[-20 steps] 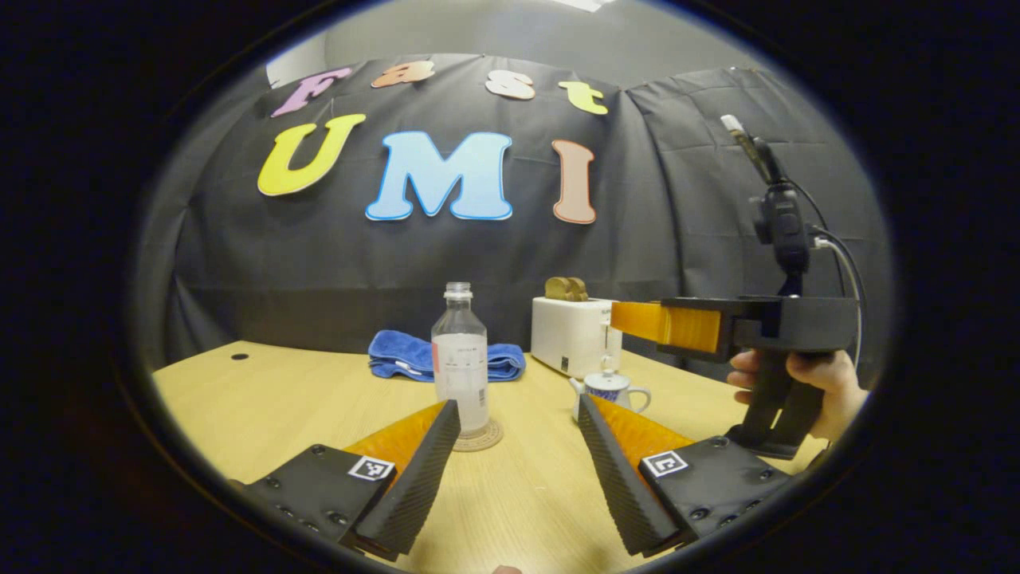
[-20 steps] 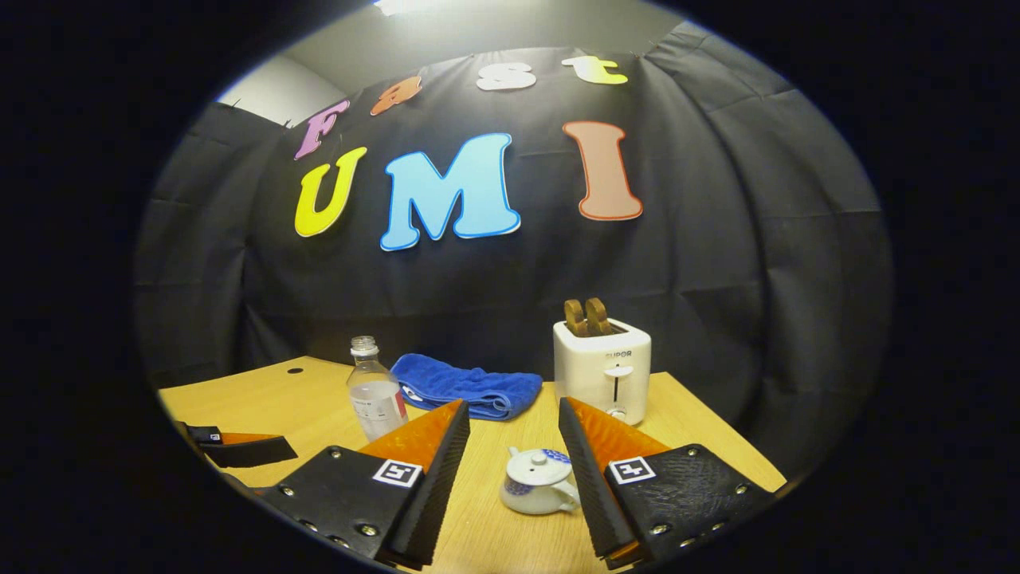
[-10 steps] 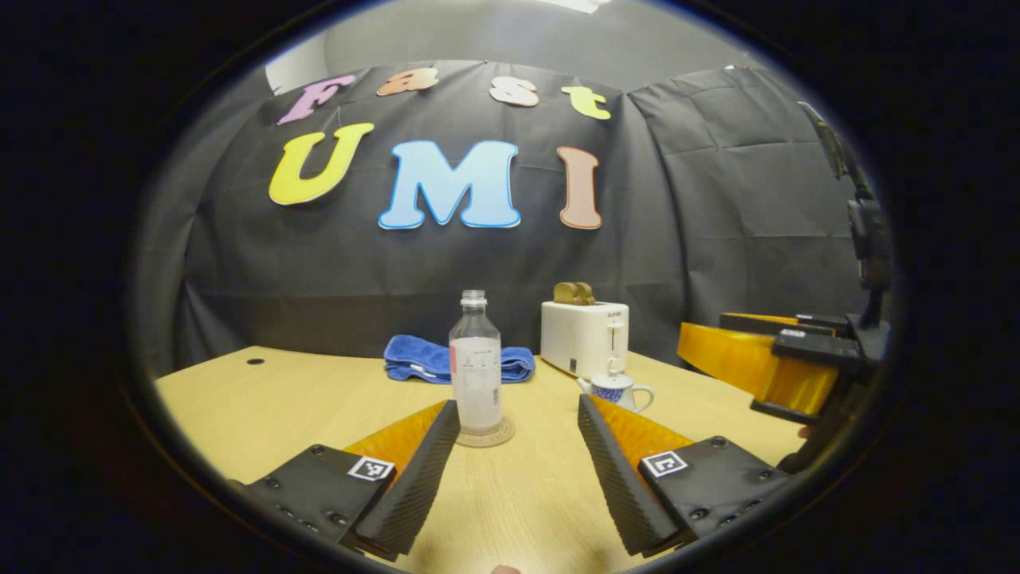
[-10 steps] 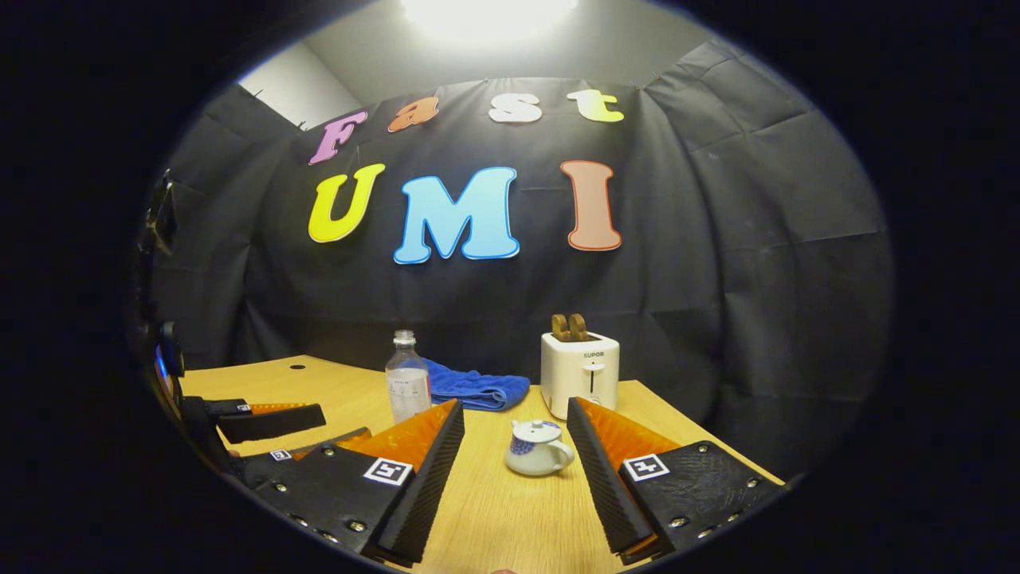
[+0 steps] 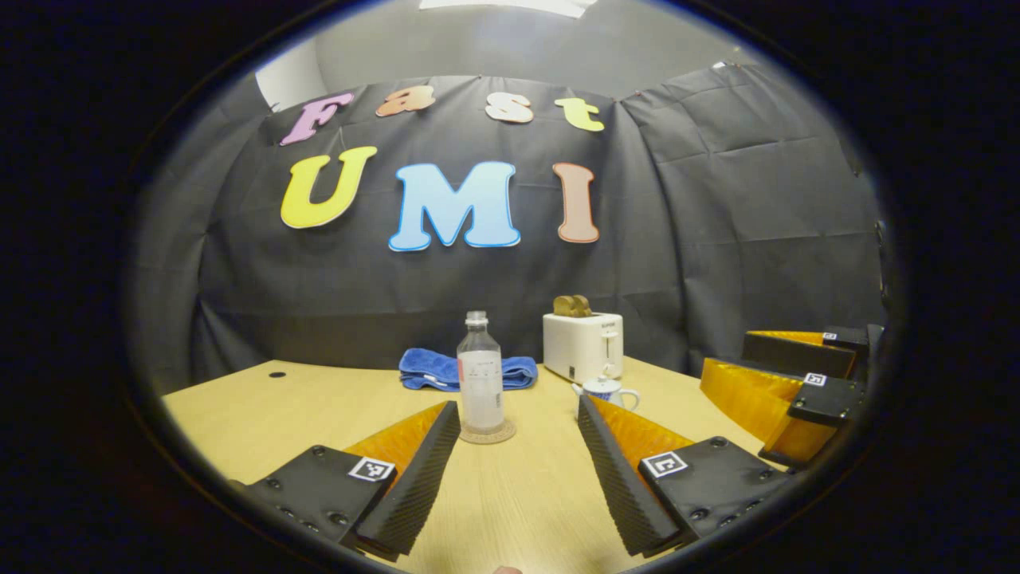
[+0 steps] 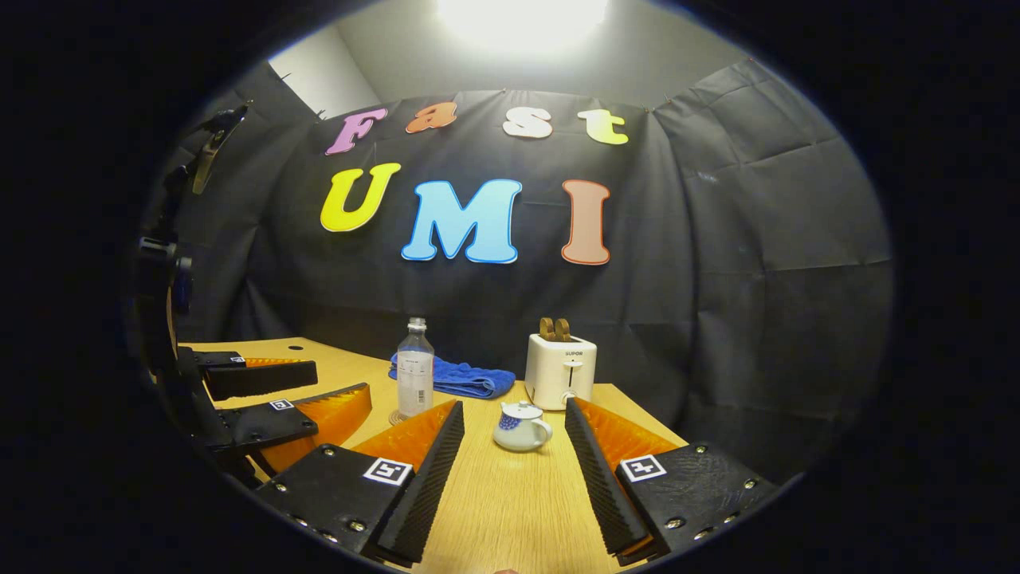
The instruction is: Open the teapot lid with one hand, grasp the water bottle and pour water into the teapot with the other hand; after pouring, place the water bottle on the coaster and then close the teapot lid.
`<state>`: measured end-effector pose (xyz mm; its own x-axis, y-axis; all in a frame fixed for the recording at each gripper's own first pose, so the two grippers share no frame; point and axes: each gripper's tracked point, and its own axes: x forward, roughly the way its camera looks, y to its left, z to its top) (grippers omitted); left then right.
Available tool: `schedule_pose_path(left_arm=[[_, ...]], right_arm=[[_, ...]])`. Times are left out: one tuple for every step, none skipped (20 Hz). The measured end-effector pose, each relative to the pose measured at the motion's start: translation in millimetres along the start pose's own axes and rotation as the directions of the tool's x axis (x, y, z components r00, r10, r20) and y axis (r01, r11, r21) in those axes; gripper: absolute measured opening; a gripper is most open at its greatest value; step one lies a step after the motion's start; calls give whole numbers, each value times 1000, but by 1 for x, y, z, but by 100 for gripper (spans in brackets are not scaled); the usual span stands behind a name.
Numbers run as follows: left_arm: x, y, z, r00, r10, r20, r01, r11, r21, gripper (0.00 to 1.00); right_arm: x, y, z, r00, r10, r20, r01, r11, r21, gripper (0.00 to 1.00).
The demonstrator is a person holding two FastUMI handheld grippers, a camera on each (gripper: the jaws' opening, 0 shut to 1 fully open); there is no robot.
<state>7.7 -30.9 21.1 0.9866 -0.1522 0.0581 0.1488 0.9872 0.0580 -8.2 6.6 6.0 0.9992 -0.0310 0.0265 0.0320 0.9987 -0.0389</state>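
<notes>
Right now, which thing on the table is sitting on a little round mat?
The clear water bottle, standing upright on the round coaster. The teapot, toaster and blue towel rest directly on the table.

Worktop (image 5: pixel 263 410): pale wood-grain laminate, smooth, low sheen.
Water bottle (image 5: pixel 480 373): clear, thin plastic with a paper-like label.
Coaster (image 5: pixel 488 435): matt, looks woven.
Teapot (image 6: pixel 520 426): glazed ceramic, glossy.
Towel (image 6: pixel 462 379): soft, napped cloth.
Toaster (image 6: pixel 560 370): smooth plastic, slight gloss.
Fingers (image 5: pixel 414 486) of each hand-held gripper: ribbed, matt inner faces.
Booth wall (image 6: pixel 757 263): creased matt cloth.
</notes>
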Motion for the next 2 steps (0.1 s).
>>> schedule_pose_path(left_arm=[[-3,-2,1,1000,1,2,-1,1000,2,100],[-4,-2,1,1000,5,3,-5,1000,6,100]], right_arm=[[-3,0,1,1000,-2,11,2,1000,-12,80],[-5,-2,2,1000,-7,20,8,1000,-25,80]])
